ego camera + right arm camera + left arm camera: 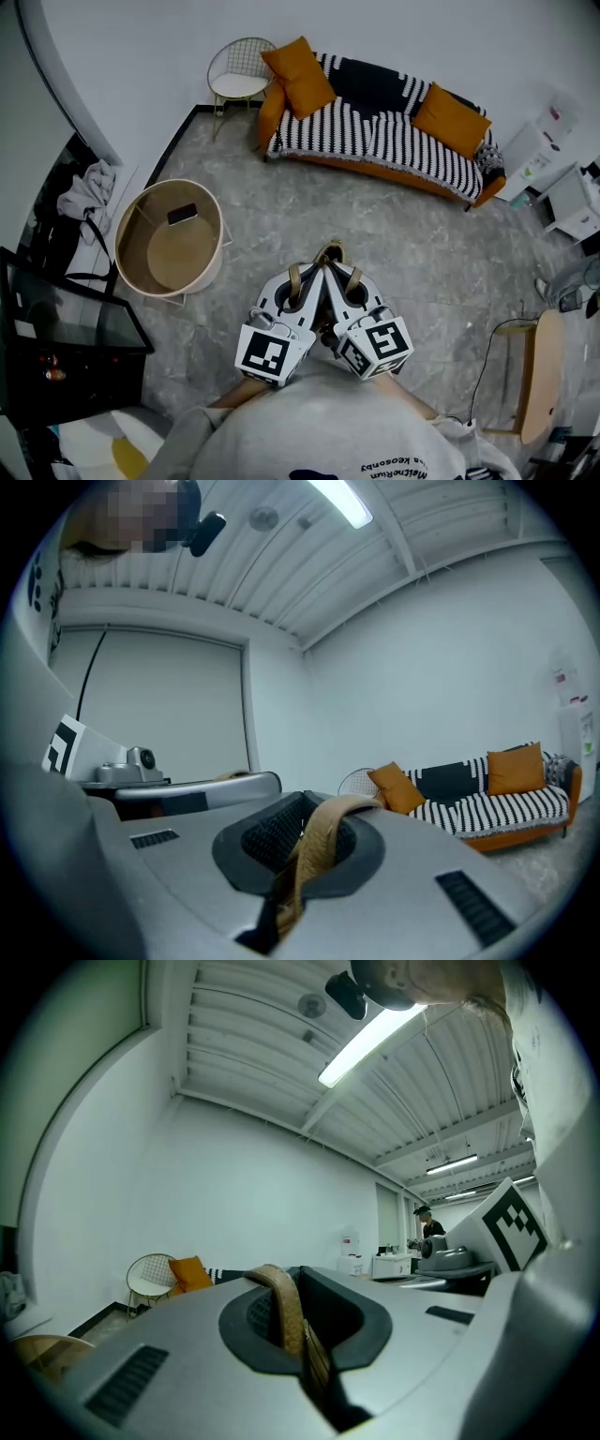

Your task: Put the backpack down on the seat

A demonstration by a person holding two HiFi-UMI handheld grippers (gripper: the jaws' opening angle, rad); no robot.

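In the head view both grippers are held close together in front of my chest, pointing toward the sofa. My left gripper (302, 274) is shut on a tan backpack strap (293, 281), which also runs between the closed jaws in the left gripper view (286, 1312). My right gripper (345, 276) is shut on another tan strap (353, 278), and in the right gripper view this strap (319, 841) loops up out of the shut jaws. Only a small tan part of the backpack (329, 251) shows beyond the gripper tips; its body is hidden under the grippers. The striped sofa (394, 131) stands across the floor ahead.
Orange cushions (300, 75) lie on the sofa. A wire chair (239, 70) stands left of it. A round wooden tub (173, 239) holding a dark flat object (182, 214) sits at left, a dark cabinet (56, 337) nearer, and a wooden side table (539, 375) at right.
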